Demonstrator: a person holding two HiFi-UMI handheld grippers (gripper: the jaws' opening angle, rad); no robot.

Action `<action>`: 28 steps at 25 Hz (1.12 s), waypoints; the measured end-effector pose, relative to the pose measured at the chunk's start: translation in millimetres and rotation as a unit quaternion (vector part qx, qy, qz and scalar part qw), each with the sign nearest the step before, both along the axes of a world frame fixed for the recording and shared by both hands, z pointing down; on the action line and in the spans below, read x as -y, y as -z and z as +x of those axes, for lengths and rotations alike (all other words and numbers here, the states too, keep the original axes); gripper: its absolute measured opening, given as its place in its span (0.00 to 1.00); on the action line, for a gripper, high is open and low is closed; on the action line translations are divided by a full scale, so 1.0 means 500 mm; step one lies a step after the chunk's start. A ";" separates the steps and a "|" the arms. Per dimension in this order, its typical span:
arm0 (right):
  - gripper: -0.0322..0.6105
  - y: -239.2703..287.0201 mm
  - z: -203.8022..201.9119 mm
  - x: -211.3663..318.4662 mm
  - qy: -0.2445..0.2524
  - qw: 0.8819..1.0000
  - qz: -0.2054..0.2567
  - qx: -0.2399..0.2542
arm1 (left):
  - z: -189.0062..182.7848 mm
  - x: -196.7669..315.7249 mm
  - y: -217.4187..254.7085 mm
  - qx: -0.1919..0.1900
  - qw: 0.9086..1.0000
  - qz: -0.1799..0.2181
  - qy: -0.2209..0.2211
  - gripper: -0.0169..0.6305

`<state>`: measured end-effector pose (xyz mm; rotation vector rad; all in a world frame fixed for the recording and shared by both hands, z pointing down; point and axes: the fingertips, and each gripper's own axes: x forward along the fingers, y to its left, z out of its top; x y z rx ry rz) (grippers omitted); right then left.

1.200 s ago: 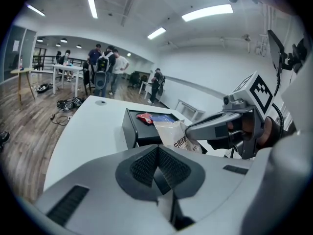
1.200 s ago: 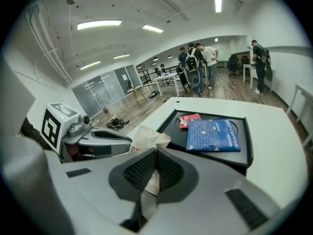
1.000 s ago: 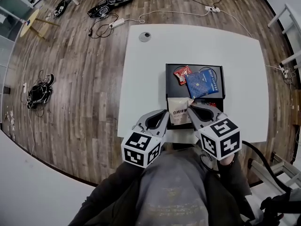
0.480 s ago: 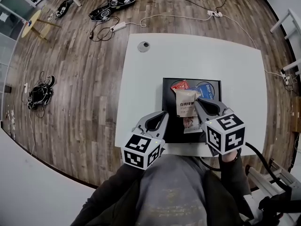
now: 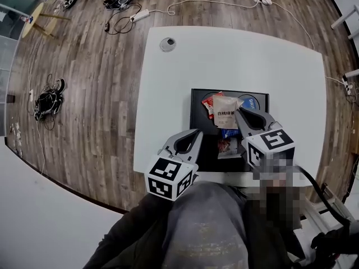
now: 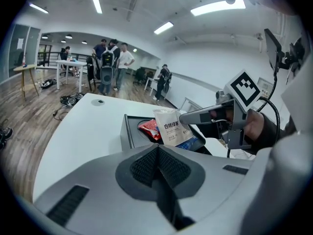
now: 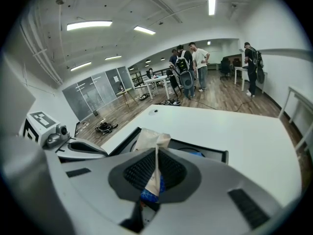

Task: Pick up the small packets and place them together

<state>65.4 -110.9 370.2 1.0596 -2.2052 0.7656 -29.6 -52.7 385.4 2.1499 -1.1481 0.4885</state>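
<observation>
Grippers were held low over the near edge of a white table (image 5: 235, 55), on which a black tray (image 5: 205, 153) stood. The right gripper (image 5: 238, 112) was pinched tight on the edge of a beige packet (image 5: 226, 112). In the right gripper view the packet's thin edge ran up between the two ribbed pads, which pressed on it from both sides. The beige packet hung upright over the far half of the tray, with its printed face turned toward the left gripper's camera. Whether its lower edge touched anything beneath it could not be told.

The left gripper (image 6: 157, 153) had its jaws pressed together with nothing between them. It sat at the tray's near left corner, apart from every packet.

Inside the tray, a red packet (image 5: 211, 101) lay at the far left, partly covered in the head view by the beige packet. A blue packet (image 5: 252, 102) lay at the far right, just beyond the right gripper. A small red-and-white packet (image 5: 226, 146) lay flat in the near half of the tray, between the two grippers.

A round grey fitting (image 5: 167, 43) sat near the table's far left corner. Cables (image 5: 126, 18) were strewn on the wood floor (image 5: 84, 94) beyond. Several people (image 6: 112, 58) stood at the far end of the room.
</observation>
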 end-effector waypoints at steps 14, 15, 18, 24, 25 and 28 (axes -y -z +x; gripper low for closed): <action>0.19 0.012 0.021 0.012 -0.007 0.997 0.053 -0.048 | -0.004 -0.015 -0.006 0.000 1.000 -0.002 0.000 0.01; 0.19 0.019 0.023 0.012 -0.011 0.997 0.059 -0.048 | -0.006 -0.017 -0.003 -0.001 1.000 0.000 0.000 0.01; 0.19 0.040 0.028 0.004 -0.021 0.996 0.075 -0.051 | -0.012 -0.025 0.006 -0.003 1.000 0.008 -0.002 0.01; 0.19 0.045 0.060 -0.058 -0.050 0.993 0.085 -0.069 | 0.013 -0.066 0.002 -0.013 0.999 0.014 -0.033 0.01; 0.19 0.043 0.066 -0.072 -0.057 0.992 0.084 -0.070 | 0.019 -0.074 0.002 -0.015 0.999 0.014 -0.041 0.01; 0.19 0.030 0.077 -0.117 -0.072 0.992 0.071 -0.072 | 0.031 -0.101 0.000 -0.017 0.998 0.010 -0.060 0.01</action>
